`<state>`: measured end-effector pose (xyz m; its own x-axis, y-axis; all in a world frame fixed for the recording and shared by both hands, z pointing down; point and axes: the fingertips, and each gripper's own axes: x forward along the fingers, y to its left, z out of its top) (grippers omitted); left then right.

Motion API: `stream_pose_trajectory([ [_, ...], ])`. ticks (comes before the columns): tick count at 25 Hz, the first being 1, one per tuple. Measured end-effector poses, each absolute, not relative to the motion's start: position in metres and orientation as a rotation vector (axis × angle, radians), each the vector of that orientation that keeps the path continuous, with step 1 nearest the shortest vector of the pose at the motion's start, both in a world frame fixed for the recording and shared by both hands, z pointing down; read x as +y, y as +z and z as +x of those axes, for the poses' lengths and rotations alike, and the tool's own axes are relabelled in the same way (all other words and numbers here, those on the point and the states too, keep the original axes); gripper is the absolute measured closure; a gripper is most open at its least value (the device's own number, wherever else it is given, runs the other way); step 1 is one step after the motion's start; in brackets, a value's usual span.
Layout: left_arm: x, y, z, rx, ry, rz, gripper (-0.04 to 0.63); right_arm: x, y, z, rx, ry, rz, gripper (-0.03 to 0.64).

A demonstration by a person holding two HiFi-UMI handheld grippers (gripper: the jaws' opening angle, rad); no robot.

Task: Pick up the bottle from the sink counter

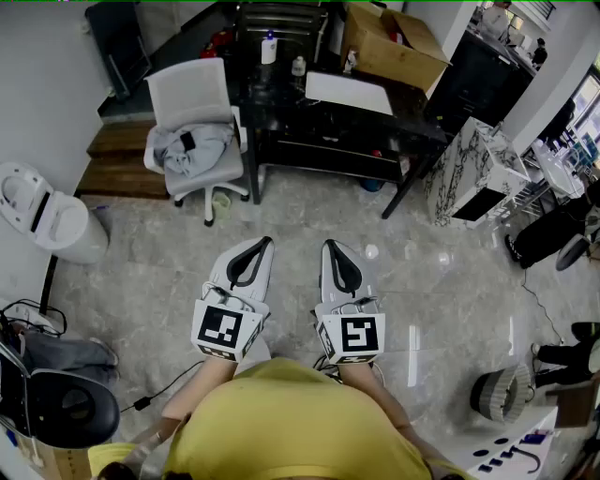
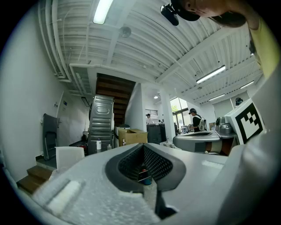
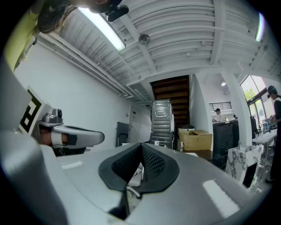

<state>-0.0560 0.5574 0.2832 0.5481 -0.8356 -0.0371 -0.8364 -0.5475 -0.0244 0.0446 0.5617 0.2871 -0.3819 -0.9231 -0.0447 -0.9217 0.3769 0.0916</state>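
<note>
Closest to us, left claw and right claw sit closed, empty; we should locate the bottle first, then open one.

We see a shiny grey stone floor. A white office chair with a grey cloth on it stands beside a long black table. A brown cardboard box sits on that table. A white toilet stands by the white wall. A long bright lamp shines on the white ribbed ceiling.
</note>
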Motion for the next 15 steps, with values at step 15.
stream_pose_trajectory([
  [15,0.426,0.314,-0.068,1.401,0.077,-2.805,0.538,0.439,0.314,0.026,-2.575,-0.156,1.748,0.615],
])
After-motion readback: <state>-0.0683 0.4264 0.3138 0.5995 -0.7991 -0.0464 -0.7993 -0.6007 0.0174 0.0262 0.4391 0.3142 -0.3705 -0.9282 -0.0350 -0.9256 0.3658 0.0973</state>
